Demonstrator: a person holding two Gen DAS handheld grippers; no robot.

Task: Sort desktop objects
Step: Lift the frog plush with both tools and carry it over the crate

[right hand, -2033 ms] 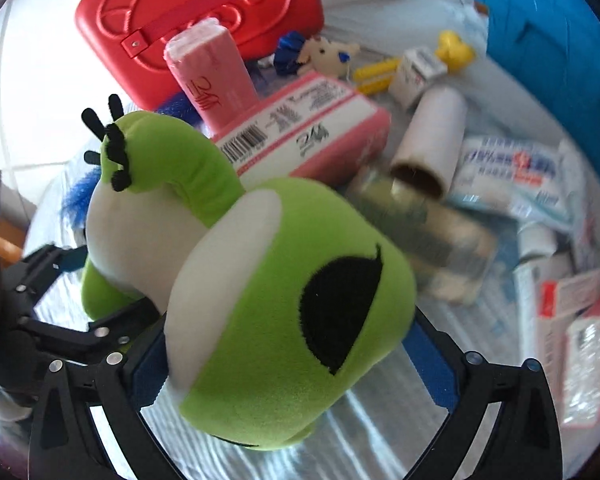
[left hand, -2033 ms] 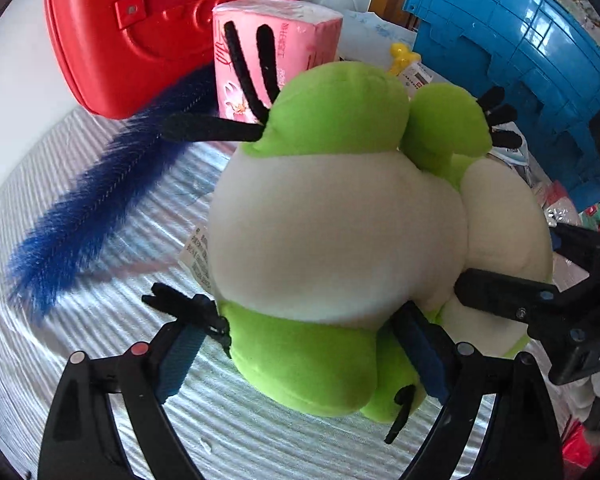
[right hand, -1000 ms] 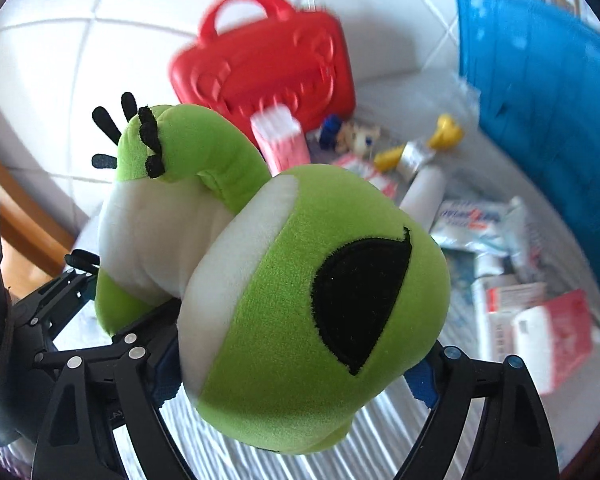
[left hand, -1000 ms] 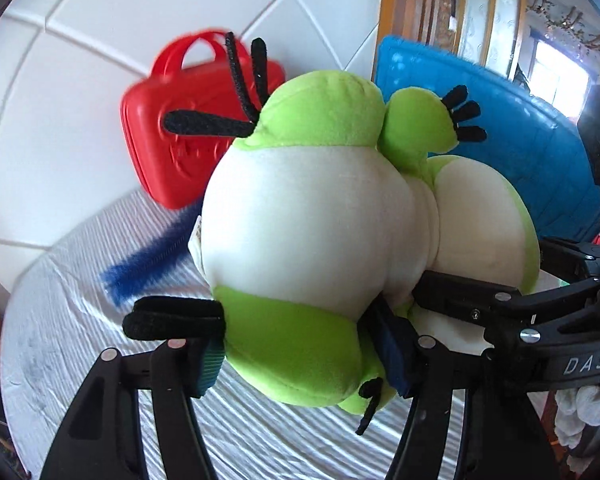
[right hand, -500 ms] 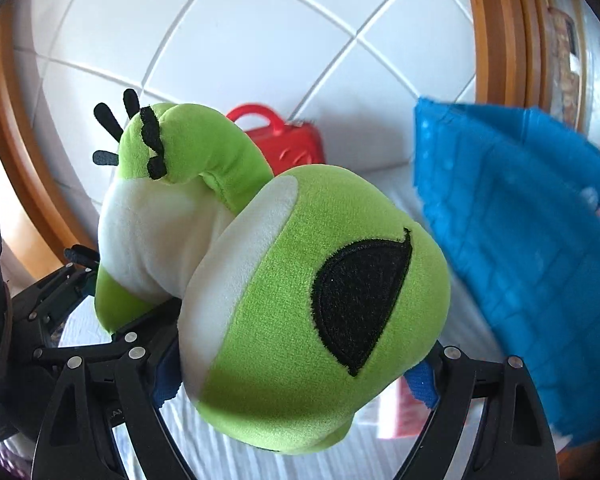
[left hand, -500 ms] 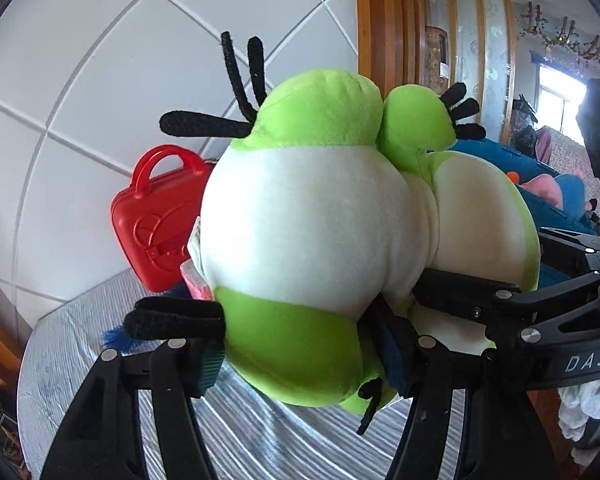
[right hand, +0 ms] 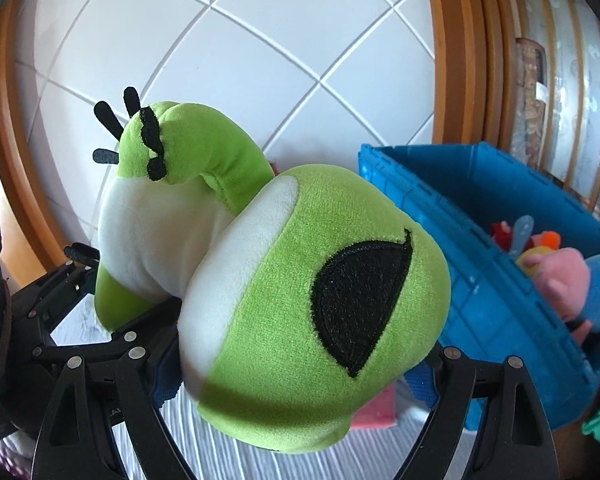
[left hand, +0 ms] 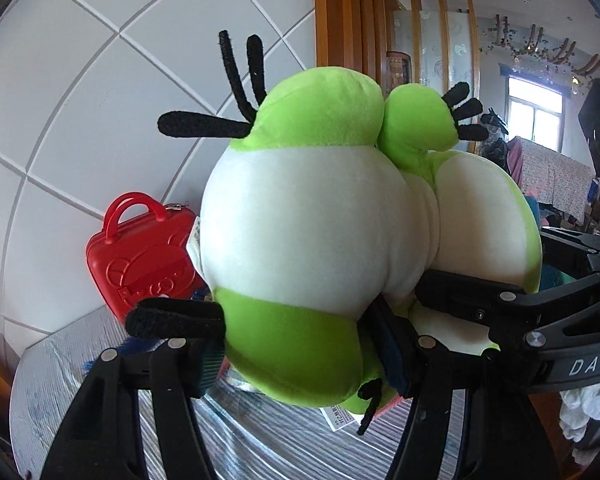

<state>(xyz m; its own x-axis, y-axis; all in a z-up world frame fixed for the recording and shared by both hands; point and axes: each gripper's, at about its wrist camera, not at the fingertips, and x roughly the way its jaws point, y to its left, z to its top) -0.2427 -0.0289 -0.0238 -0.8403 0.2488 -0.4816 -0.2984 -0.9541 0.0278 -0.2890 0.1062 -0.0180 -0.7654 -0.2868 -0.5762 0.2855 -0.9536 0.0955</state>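
A big green and white plush toy (left hand: 312, 240) with black felt lashes hangs in the air, held by both grippers at once. My left gripper (left hand: 300, 352) is shut on its lower green end, blue pads pressed into the fabric. My right gripper (right hand: 296, 384) is shut on the rounded green head (right hand: 320, 304) with a black eye patch. In the right wrist view the left gripper (right hand: 80, 300) clamps the toy's far end at the left. A blue crate (right hand: 460, 208) stands at the right, below the toy.
The crate holds a pink plush (right hand: 560, 276) and other soft toys. A red toy case (left hand: 140, 248) leans on the white tiled wall. A striped silver tablecloth (left hand: 260, 440) covers the table. A pink packet (right hand: 374, 410) lies under the toy. Wooden door frame behind.
Both grippers have lifted the plush higher off the table and swung toward the blue crate. The red case and table clutter have sunk lower in view; the crate's inside now shows.
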